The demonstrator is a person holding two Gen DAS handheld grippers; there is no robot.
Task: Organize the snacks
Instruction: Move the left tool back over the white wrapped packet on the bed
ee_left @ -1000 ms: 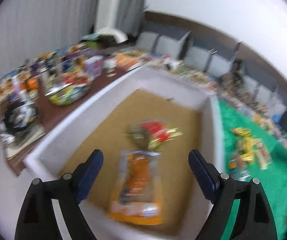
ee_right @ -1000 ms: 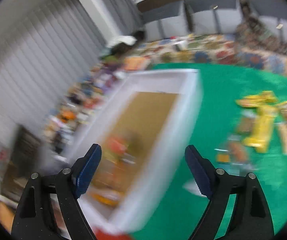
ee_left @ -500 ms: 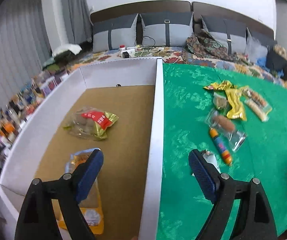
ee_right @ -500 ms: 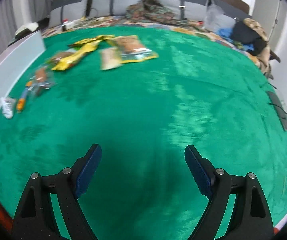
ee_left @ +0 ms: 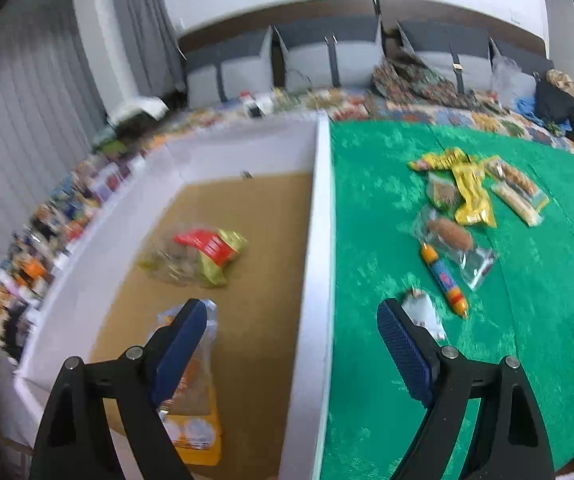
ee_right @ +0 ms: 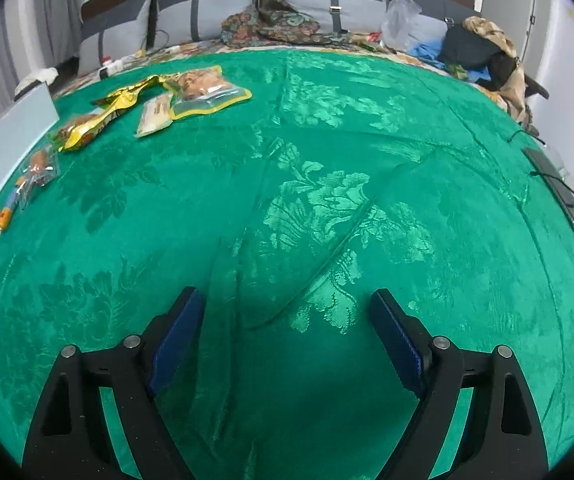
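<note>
A white box with a brown floor holds a red and gold snack bag and an orange packet. My left gripper hangs open over the box's right wall, empty. On the green cloth lie several snacks: yellow wrappers, a clear bag with a brown roll, an orange and blue tube, a small white packet. My right gripper is open over bare cloth, empty. The snack pile lies far to its upper left.
A sofa with grey cushions and heaped clothes runs along the far edge. Flat dark devices lie at the cloth's right edge. Many small items crowd a surface left of the box.
My left gripper swung right from over the box floor to the box's right wall. My right gripper swept right from the box onto bare green cloth, then settled lower.
</note>
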